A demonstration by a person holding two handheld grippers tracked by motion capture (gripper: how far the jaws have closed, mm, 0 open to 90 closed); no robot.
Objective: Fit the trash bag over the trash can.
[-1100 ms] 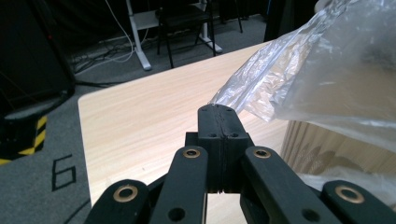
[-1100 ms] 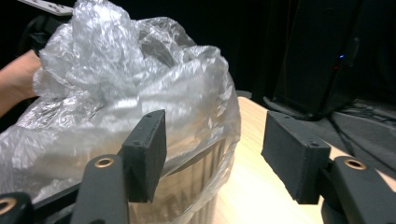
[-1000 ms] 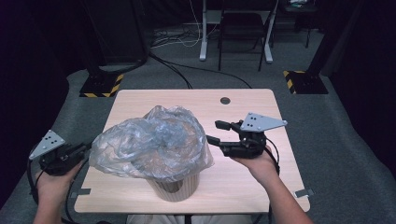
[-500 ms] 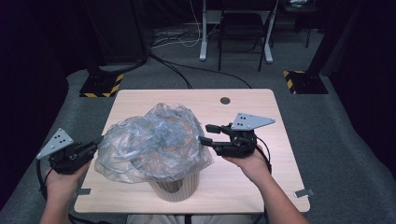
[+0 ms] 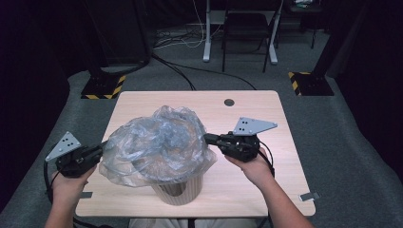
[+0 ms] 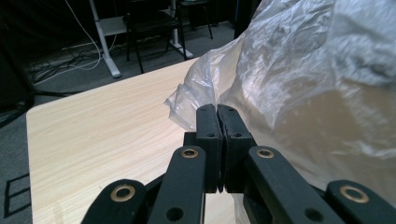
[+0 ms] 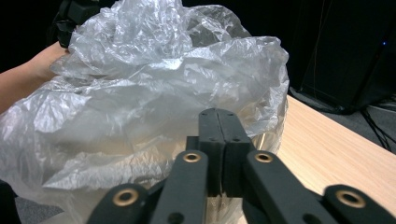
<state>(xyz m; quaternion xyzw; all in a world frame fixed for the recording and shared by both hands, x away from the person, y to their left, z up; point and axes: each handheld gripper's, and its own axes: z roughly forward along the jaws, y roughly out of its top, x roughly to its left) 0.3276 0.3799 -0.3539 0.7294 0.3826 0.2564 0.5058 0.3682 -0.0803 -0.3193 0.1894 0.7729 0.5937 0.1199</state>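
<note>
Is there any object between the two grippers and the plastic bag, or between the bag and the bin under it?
Nothing visible. The left gripper and the right gripper are shut at the edges of the bag, which already drapes over the bin.

Bag (image 5: 157, 145) over bin (image 5: 183, 190), on table (image 5: 266, 109), near front edge

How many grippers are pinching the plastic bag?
2: the left gripper pinches the plastic bag at its left edge, the right gripper at its right edge.
</note>
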